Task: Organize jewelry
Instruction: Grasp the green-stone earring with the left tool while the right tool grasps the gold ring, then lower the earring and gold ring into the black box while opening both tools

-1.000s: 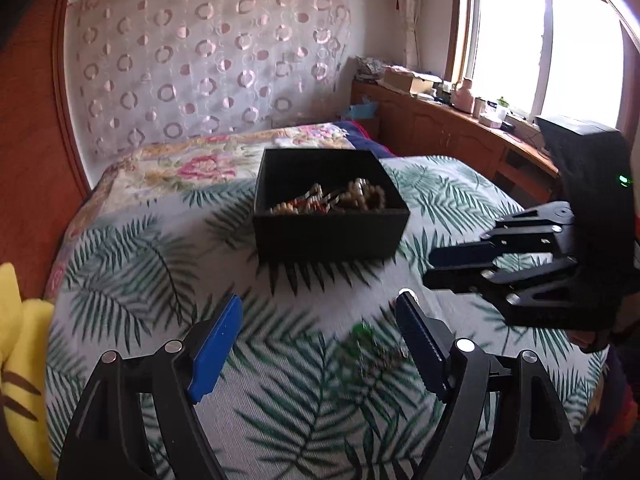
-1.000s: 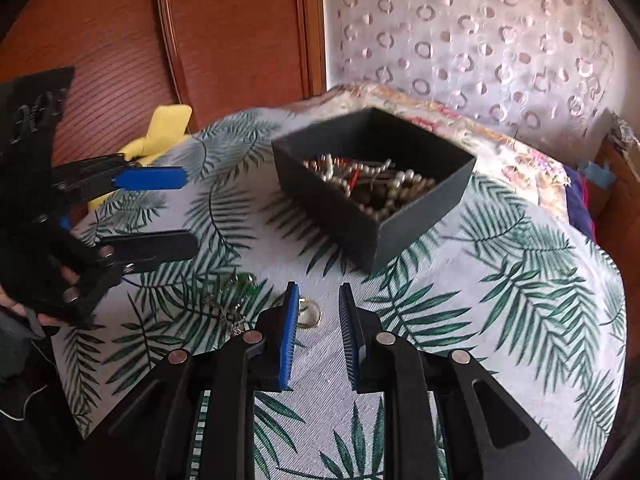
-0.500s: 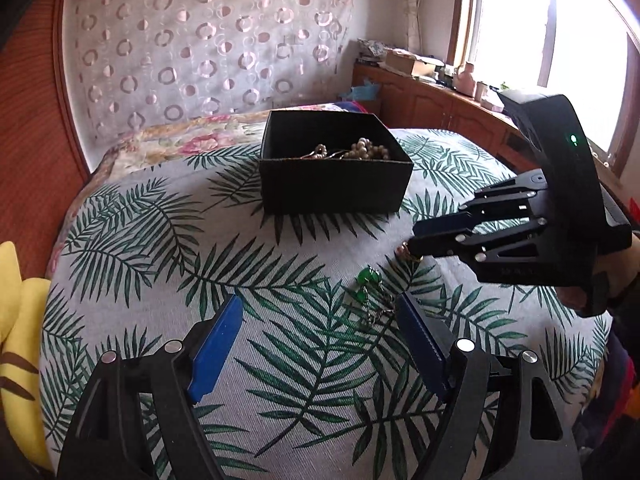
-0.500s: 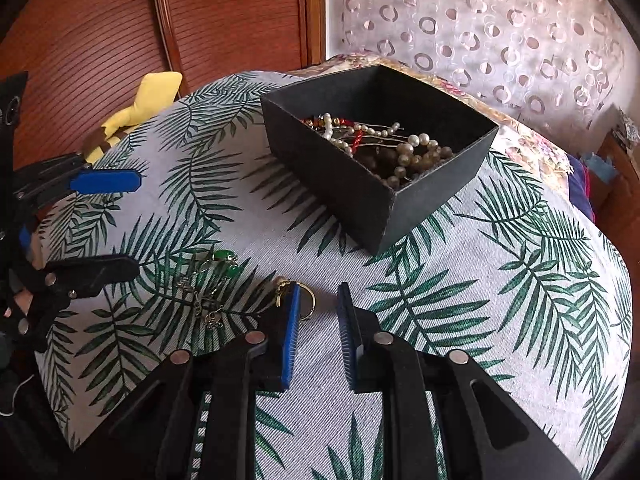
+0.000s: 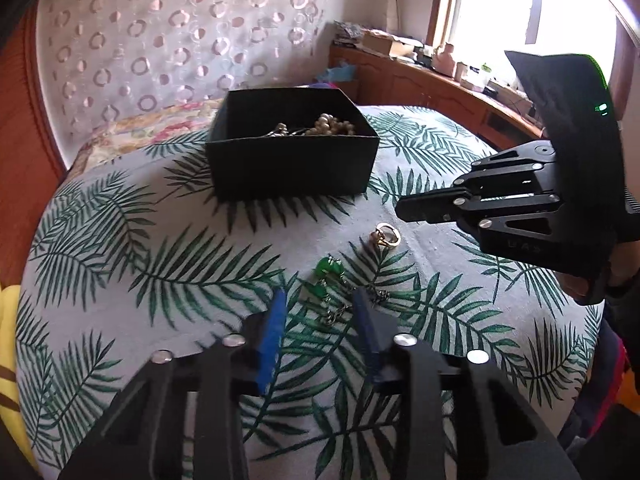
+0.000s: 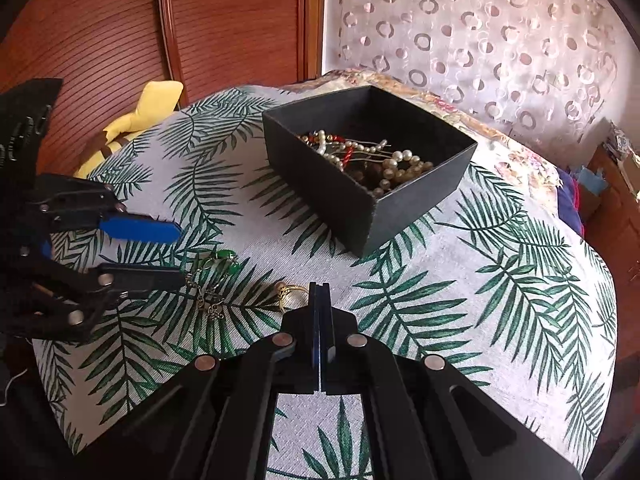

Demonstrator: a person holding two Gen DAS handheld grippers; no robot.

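Note:
A black box holding pearl and bead necklaces stands on the leaf-print cloth. A green-stone chain piece lies on the cloth just ahead of my left gripper, whose blue-padded jaws stand partly open around it, not touching it. A gold ring lies beyond it. My right gripper is shut and empty, its tips just beside the ring.
A yellow plush toy lies at the cloth's far left edge by a wooden wardrobe. A patterned curtain hangs behind the box. A wooden sideboard with clutter runs under the window.
My left gripper has narrowed its jaws and moved forward to the green-stone piece. My right gripper has closed fully and drawn near the ring.

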